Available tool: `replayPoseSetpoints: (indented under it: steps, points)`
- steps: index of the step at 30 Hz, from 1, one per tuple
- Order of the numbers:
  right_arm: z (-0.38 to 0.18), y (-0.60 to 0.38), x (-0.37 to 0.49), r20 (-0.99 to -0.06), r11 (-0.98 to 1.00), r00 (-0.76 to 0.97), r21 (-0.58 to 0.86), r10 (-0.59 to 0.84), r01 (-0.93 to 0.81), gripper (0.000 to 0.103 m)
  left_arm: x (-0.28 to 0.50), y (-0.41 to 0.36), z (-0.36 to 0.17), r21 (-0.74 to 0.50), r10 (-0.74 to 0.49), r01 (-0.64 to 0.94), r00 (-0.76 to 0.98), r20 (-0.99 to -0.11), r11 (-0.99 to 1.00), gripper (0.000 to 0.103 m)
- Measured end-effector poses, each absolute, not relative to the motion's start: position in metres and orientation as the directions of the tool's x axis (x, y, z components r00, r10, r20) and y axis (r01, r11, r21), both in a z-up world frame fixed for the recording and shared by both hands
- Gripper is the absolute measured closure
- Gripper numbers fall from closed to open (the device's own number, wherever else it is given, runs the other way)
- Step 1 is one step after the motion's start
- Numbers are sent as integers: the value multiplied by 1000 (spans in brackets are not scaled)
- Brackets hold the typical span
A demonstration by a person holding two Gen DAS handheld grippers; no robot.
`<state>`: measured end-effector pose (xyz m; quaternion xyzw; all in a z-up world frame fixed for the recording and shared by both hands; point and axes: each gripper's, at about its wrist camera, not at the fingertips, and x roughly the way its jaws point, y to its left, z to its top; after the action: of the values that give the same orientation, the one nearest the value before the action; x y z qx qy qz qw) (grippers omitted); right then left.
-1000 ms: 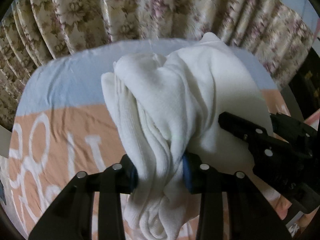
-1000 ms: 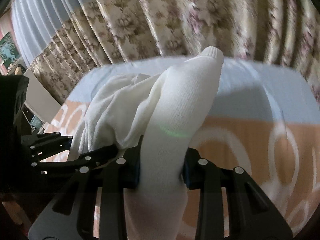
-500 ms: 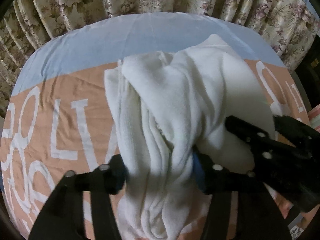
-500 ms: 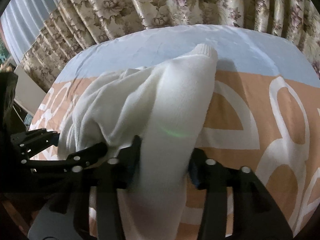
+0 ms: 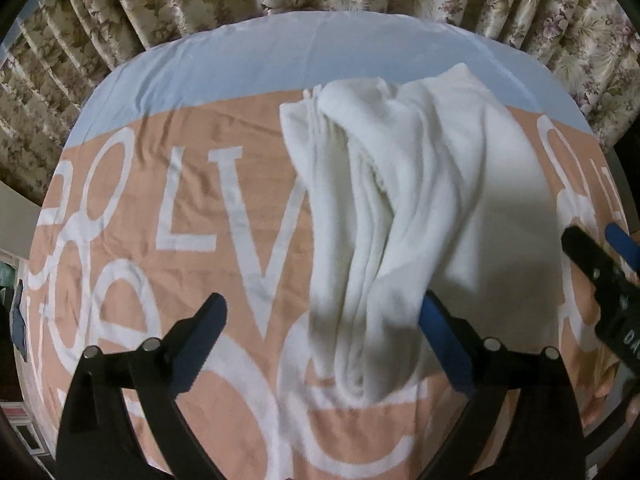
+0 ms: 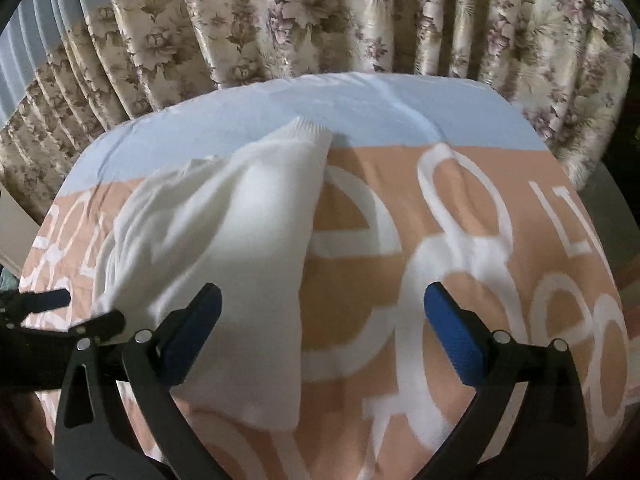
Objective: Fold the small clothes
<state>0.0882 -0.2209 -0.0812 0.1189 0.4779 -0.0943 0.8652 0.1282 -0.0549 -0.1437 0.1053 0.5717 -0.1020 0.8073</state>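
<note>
1. A white garment (image 5: pixel 404 216) is lying bunched in long folds on a bed (image 5: pixel 192 208) covered with a peach sheet bearing large white letters and a pale blue band along its far edge.

2. The left tool (image 5: pixel 320 316) is pointing steeply down at the near end of the garment, its jaws opening and already standing wide apart; the rolled near end of the cloth is sitting between the blue pads (image 5: pixel 442 340), touching or just beside the right-hand pad and well clear of the left-hand one, so nothing is being clamped.

3. The right tool (image 6: pixel 320 312) is likewise opening, its jaws spread wide; in the right wrist view the flatter side of the garment (image 6: pixel 240 248) is lying partly between the fingers, its edge falling just past the left pad (image 6: pixel 192 332), with bare sheet filling the remainder of the gap.

4. In the left wrist view the right tool (image 5: pixel 600 280) is showing at the right edge, just beside the garment; in the right wrist view the left tool (image 6: pixel 60 316) is showing at the left edge, at the cloth's near corner.

5. Floral pleated curtains (image 6: pixel 320 20) are hanging close behind the bed's far edge.

6. The picture is blurring slightly around the cloth and lettering.
</note>
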Motion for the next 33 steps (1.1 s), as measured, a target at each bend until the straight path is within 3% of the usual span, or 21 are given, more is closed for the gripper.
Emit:
replayPoseSetpoints:
  steps: [13,33]
  points:
    - [-36,-204,52,-894,922,447,143,-36,359,3,94,-26,-102,124,44,255,298,-954,959,7]
    - [-4,-190,53,-884,942,466,126,-36,312,3,80,-32,-69,105,22,249,315,-949,963,7]
